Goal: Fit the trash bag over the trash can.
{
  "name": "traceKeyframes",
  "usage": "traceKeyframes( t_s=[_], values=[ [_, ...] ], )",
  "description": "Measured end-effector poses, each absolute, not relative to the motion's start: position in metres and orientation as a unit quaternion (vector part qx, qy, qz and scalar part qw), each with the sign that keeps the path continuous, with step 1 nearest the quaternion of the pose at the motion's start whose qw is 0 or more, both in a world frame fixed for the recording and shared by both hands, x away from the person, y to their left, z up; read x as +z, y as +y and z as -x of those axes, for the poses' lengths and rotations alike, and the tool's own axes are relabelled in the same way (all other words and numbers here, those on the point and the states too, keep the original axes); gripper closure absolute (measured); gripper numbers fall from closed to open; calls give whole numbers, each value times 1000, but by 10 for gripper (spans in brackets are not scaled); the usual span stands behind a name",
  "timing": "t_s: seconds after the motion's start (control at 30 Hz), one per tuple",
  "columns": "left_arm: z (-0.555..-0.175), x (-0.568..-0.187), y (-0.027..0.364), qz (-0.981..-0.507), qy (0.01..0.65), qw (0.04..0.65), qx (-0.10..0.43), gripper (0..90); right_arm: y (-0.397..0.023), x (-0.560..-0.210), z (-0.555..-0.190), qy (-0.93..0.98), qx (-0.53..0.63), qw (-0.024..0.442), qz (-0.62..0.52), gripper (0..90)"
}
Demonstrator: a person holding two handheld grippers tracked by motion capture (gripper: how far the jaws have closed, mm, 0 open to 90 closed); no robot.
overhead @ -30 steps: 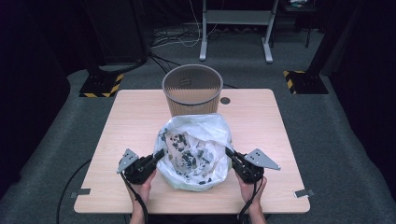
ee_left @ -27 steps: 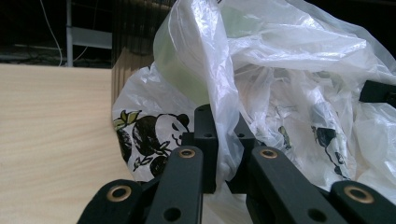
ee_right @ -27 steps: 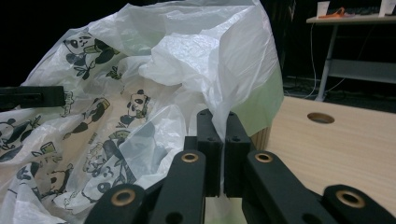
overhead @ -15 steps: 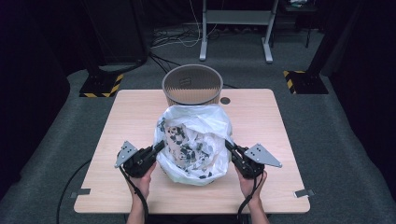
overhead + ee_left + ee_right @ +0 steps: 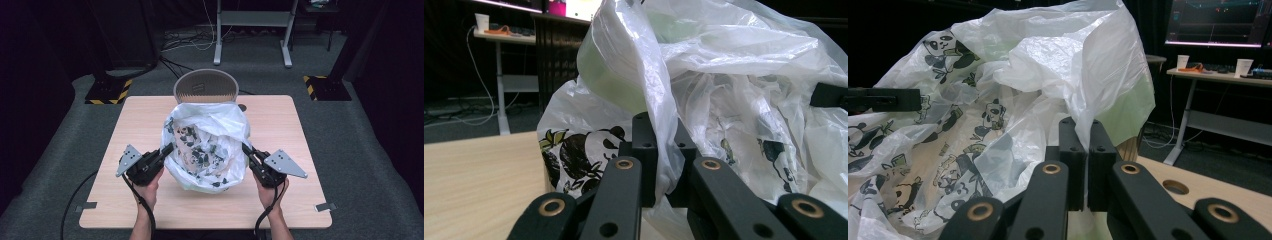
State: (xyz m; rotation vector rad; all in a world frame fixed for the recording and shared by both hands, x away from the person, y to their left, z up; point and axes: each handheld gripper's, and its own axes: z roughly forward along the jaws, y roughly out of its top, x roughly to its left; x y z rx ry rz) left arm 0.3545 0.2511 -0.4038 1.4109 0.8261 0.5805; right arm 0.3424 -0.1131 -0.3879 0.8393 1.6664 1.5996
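Both my grippers — left gripper [image 5: 169, 148] and right gripper [image 5: 246, 149] — now sit higher than a second ago, each pinching the plastic bag's [image 5: 207, 145] rim. The bag stands taller and more stretched — its top now overlaps the bin [image 5: 205, 90] behind.

The table [image 5: 280, 125] is seen from a fixed camera above its near edge, facing forward and down from some distance. 2 more cameras are carried on the grippers, low and very close, aimed along the black jaws from opposite sides. The plastic bag [image 5: 207, 145] [image 5: 724, 90] [image 5: 998, 100] is shared by all 3 views.
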Motion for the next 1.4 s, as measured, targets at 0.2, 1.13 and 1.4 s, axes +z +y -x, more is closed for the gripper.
traceKeyframes(
  t_s=[0.2, 1.13, 1.4],
  values=[
    [-355, -387, 249, -621, 348, 650, 265, 861, -113, -371, -340, 633, 619, 346, -310, 889],
    [-359, -326, 239, -621, 298, 663, 293, 865, -119, -317, -333, 614, 632, 386, -274, 890],
    [-375, -313, 239, -625, 299, 658, 296, 865, -121, -305, -344, 612, 629, 390, -278, 890]
  ],
)
